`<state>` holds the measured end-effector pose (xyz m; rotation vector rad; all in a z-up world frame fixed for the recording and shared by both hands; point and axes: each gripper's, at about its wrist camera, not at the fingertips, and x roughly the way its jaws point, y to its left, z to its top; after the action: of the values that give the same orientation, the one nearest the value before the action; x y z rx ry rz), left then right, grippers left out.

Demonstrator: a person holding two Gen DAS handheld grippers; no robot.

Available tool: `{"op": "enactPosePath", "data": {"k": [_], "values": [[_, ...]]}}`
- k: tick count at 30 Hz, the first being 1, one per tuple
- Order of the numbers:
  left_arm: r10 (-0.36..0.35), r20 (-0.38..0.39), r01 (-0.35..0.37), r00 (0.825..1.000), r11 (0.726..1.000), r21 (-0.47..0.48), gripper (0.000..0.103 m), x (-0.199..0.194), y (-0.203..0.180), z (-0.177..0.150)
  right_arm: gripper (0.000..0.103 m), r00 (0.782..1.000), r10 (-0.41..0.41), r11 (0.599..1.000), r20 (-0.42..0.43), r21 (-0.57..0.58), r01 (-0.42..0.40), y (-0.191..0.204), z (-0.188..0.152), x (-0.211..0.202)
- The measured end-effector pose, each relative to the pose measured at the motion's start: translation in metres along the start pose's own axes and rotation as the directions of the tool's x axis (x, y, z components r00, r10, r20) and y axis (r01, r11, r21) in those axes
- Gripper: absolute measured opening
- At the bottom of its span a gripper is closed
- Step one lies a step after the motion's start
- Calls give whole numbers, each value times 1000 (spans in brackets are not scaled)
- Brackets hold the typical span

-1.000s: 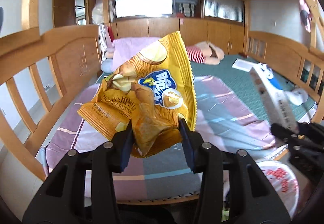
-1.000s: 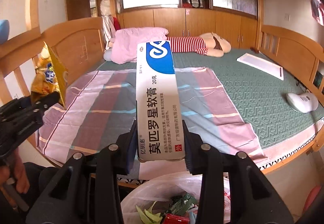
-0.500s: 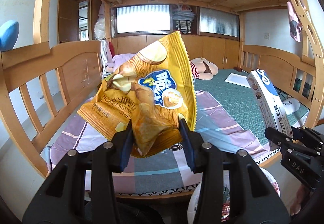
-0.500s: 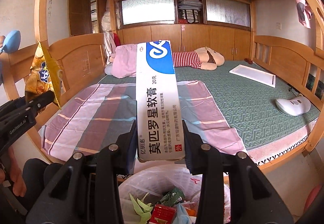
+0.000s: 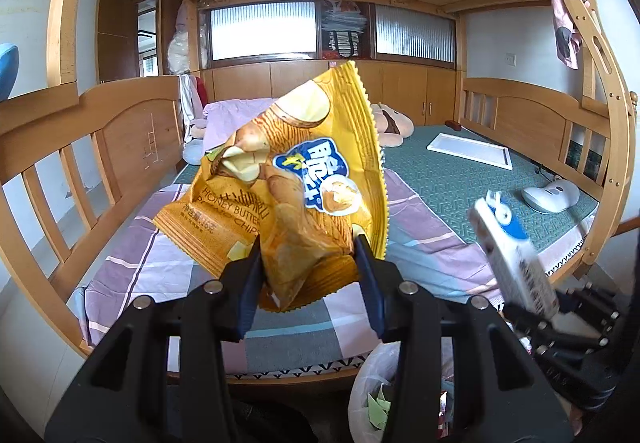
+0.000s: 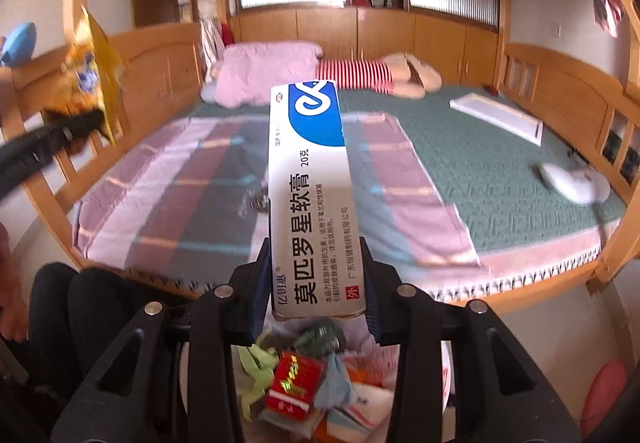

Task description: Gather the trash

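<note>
Below, trash bag (image 6: 372, 395) brims beside bed (image 6: 500, 171).

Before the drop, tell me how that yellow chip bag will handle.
The chip bag is probably floppy: it creases and bulges where the left hand-held gripper pinches its lower end. It looks light, standing up from that one pinch. Its glossy film may be slippery, so on release it would likely flutter rather than fall straight toward the trash bag.
</note>
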<state>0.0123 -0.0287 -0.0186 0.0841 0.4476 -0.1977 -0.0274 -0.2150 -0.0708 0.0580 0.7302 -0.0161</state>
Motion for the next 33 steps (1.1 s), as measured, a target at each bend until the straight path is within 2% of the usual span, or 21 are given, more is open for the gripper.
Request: {"op": "enactPosePath", "data": {"k": [2, 4, 6, 9, 12, 14, 16, 17, 18, 21, 23, 24, 26, 28, 30, 31, 32, 33], "values": [[-8, -6, 8, 1000, 1000, 6, 44, 1, -4, -2, 40, 1000, 4, 1000, -29, 27, -3, -6, -8, 7], [-14, -10, 14, 1000, 1000, 11, 44, 3, -6, -3, 40, 1000, 2, 999, -22, 43, -1, -9, -7, 5], [-21, -15, 22, 1000, 1000, 19, 44, 4, -9, -4, 40, 1000, 0, 999, -17, 41, 1, -9, -5, 4], [-43, -34, 44, 998, 999, 24, 44, 8, -13, -7, 40, 999, -12, 999, -51, 33, 13, -8, -9, 11], [-53, -56, 55, 997, 998, 30, 44, 13, -15, -14, 40, 990, 19, 997, -137, 72, -9, -15, -21, 29], [-68, -78, 71, 995, 997, 35, 44, 17, -19, -18, 46, 963, 51, 996, -263, 86, -29, -14, -33, 51], [-91, -103, 95, 991, 995, 36, 44, 22, -21, -22, 53, 942, 32, 996, -335, 87, -3, -15, -43, 65], [-103, -116, 107, 988, 994, 37, 44, 24, -23, -25, 61, 940, 21, 995, -340, 95, 12, -16, -44, 66], [-110, -126, 116, 986, 992, 39, 44, 26, -24, -26, 64, 944, 14, 993, -329, 112, 25, -19, -44, 64], [-155, -176, 165, 972, 985, 47, 44, 35, -30, -37, 71, 974, 3, 972, -225, 230, 50, -43, -31, 42], [-209, -229, 225, 951, 973, 48, 44, 43, -38, -47, 72, 990, -54, 945, -130, 315, 93, -64, -20, 18], [-232, -250, 253, 940, 966, 55, 45, 46, -44, -52, 72, 992, -95, 932, -85, 343, 119, -72, -16, 5], [-291, -310, 328, 905, 942, 73, 46, 54, -59, -64, 73, 988, -152, 916, -9, 375, 144, -82, -11, -16], [-362, -389, 422, 847, 903, 78, 51, 63, -76, -78, 73, 982, -183, 906, 56, 396, 147, -87, -8, -33], [-415, -459, 497, 786, 865, 70, 68, 70, -91, -93, 74, 978, -187, 903, 94, 409, 133, -92, -8, -40], [-432, -489, 525, 758, 849, 64, 72, 73, -98, -100, 74, 977, -183, 903, 112, 411, 122, -93, -8, -44], [-444, -508, 543, 738, 838, 56, 80, 75, -102, -104, 74, 976, -181, 904, 121, 412, 116, -93, -8, -45], [-447, -514, 546, 732, 836, 52, 88, 74, -103, -108, 74, 976, -177, 905, 129, 411, 110, -93, -9, -47]]}}
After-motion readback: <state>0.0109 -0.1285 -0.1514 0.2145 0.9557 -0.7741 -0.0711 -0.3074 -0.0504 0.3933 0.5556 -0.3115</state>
